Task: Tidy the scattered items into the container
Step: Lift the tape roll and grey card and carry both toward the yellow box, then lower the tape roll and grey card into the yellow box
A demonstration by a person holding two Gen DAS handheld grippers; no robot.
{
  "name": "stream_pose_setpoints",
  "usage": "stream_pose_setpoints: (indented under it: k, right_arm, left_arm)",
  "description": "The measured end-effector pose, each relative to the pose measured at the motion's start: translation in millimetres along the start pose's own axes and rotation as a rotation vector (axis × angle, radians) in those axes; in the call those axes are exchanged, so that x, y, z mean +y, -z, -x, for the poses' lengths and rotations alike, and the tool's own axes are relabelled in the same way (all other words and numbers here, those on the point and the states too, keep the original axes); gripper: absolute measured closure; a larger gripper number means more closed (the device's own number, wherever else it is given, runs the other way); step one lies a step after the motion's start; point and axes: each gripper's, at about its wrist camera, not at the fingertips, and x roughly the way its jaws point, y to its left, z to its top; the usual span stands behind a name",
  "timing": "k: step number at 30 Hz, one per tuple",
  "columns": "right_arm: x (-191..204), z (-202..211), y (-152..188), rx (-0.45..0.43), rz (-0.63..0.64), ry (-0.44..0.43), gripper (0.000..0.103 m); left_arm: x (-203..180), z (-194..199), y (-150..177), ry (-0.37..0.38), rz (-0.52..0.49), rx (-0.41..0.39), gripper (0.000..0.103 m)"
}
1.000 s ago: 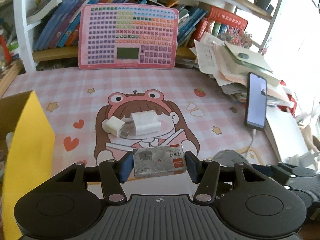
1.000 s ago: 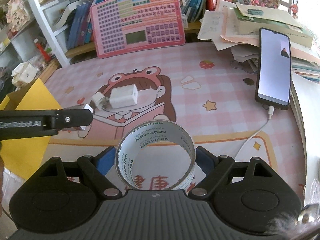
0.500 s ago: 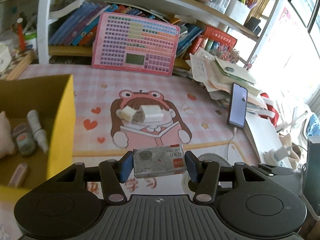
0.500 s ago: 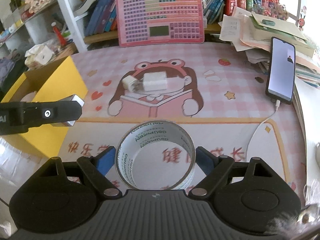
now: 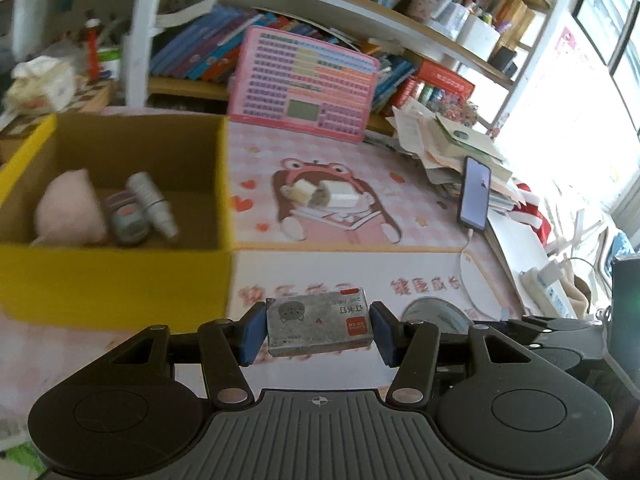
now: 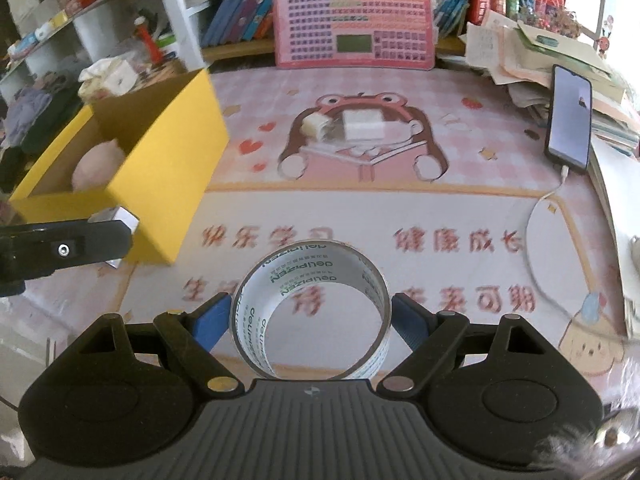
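Note:
My left gripper (image 5: 318, 330) is shut on a small grey staple box (image 5: 318, 326), held above the mat to the right of the yellow cardboard box (image 5: 116, 280). The box holds a pink plush (image 5: 68, 208), a small grey item (image 5: 126, 218) and a white bottle (image 5: 154, 202). My right gripper (image 6: 310, 320) is shut on a roll of clear tape (image 6: 310, 314), held above the mat. The yellow box (image 6: 160, 148) lies to its left, with the left gripper (image 6: 80, 242) in front of it. Two white chargers (image 6: 348, 124) lie on the frog picture; they also show in the left wrist view (image 5: 324, 196).
A phone (image 6: 570, 118) on a white cable leans on a paper pile (image 6: 532, 48) at the right. A pink toy keyboard (image 6: 352, 20) stands against the bookshelf at the back. A pink cartoon mat (image 6: 460, 216) covers the desk.
Both grippers have pulled back and risen with their loads. The left gripper has swung left, so the yellow box's inside now shows in its view.

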Motion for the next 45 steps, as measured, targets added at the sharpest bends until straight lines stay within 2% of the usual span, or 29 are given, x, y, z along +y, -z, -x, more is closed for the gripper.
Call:
stream_pose_setpoints:
  k: [13, 27, 37, 45]
  right_arm:
    - [73.2, 18.3, 38.2, 0.030, 0.069, -0.075, 0.018]
    - [151.4, 17.6, 48.0, 0.043, 0.228, -0.178, 0.018]
    - [193.8, 9.3, 36.0, 0.039, 0.352, -0.230, 0.018]
    - [213.4, 13.0, 18.9, -0.034, 0.378, -0.241, 0.018]
  left_arm:
    - [65.7, 70.2, 46.7, -0.121, 0.107, -0.024, 0.049]
    - [123.2, 113.1, 76.1, -0.251, 0.145, -0.052, 0.049]
    - [148.0, 129.2, 76.7, -0.276, 0.182, -0.112, 0.049]
    - [157.3, 137.3, 65.1, -0.265, 0.170, -0.174, 0.049]
